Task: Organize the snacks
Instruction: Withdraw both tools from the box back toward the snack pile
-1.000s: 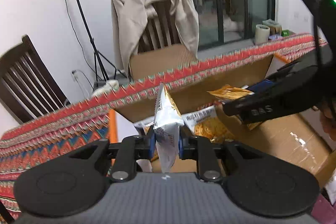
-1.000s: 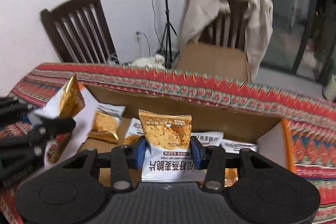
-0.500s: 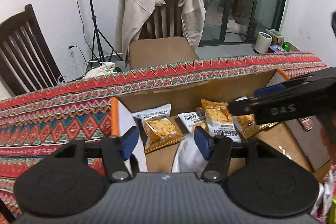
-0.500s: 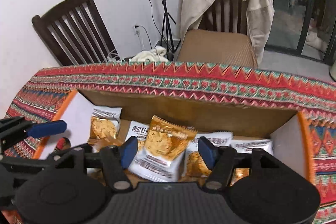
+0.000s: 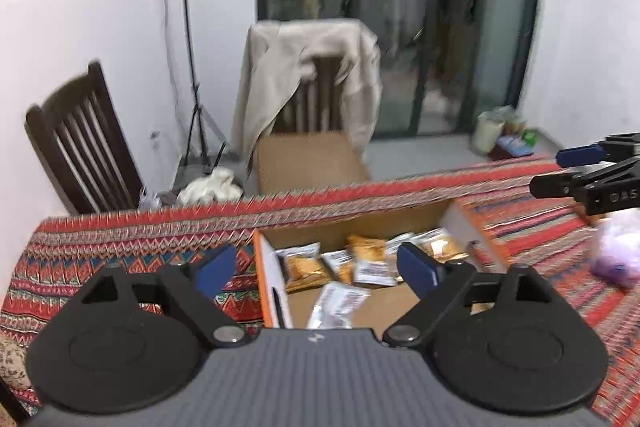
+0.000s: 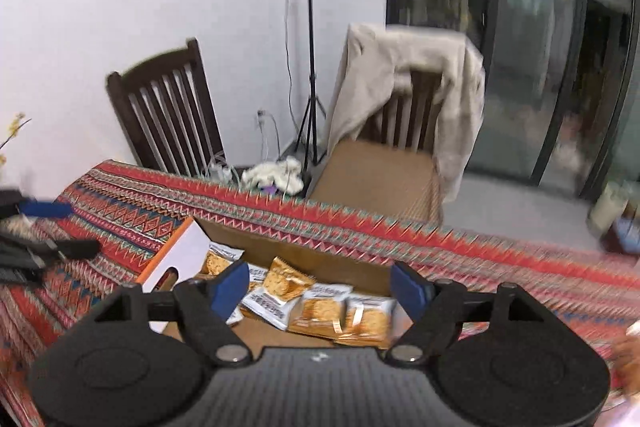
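An open cardboard box sits on the patterned tablecloth and holds several orange-and-white snack packets. One packet lies flat near the box's front. My left gripper is open and empty, held above the box's near side. My right gripper is open and empty, also raised above the box. The right gripper's fingers show at the right edge of the left wrist view; the left gripper's fingers show at the left edge of the right wrist view.
A red patterned tablecloth covers the table. Beyond the far edge stand a dark wooden chair, a chair draped with a beige jacket and a light stand. A pale purple object lies at right.
Both grippers let go of their packets, which now lie in the box. Both have opened wide and pulled up and back from the box.
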A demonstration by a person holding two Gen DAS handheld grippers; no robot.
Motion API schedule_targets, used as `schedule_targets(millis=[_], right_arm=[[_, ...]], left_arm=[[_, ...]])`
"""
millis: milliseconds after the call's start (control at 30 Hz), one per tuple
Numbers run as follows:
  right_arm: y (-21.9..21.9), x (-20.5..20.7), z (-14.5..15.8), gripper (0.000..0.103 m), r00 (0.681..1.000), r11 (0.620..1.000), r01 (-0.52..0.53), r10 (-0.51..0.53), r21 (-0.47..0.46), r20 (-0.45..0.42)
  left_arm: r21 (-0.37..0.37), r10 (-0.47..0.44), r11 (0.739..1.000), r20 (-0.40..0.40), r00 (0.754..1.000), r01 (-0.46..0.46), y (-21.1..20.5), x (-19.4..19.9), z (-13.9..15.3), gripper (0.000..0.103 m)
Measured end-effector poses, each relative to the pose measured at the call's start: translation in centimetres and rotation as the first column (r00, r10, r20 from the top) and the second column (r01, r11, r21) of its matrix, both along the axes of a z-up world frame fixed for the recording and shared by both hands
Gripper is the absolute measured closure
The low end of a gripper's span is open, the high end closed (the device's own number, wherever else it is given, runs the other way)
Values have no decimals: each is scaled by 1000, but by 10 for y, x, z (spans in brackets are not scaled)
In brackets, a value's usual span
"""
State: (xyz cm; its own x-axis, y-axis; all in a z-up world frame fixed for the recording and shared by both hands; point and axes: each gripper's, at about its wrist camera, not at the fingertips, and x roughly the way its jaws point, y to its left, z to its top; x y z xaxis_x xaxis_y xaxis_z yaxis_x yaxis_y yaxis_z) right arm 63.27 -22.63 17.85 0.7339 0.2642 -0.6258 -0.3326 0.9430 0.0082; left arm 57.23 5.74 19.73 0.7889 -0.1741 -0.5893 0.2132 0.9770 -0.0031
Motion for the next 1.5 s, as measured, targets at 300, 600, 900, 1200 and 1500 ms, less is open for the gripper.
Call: schedule_targets(millis=[300, 600, 900, 1200, 1500], right_arm=[[-55, -151, 45, 16, 988, 998, -40, 48, -57, 149], [-83, -312, 12, 0, 967, 996, -81, 70, 37, 244], [-82, -433, -91, 0, 962, 994, -74, 52, 74, 267], [-76, -455, -163, 0, 983, 987, -25, -5, 161, 181], [-83, -424, -180, 0, 991, 988, -24, 4, 150, 131]], left_arm=[[-25, 20, 1000, 145, 989, -17, 4, -161, 43, 0], [-38, 27, 999, 275, 961, -17, 12, -321, -16, 0], [-74, 105, 993, 196, 975, -92, 14, -388, -128, 0], [-44, 132, 991, 129, 983, -127, -1, -389, -163, 0], [-30, 103, 994, 68, 992, -101, -18, -359, -180, 0]])
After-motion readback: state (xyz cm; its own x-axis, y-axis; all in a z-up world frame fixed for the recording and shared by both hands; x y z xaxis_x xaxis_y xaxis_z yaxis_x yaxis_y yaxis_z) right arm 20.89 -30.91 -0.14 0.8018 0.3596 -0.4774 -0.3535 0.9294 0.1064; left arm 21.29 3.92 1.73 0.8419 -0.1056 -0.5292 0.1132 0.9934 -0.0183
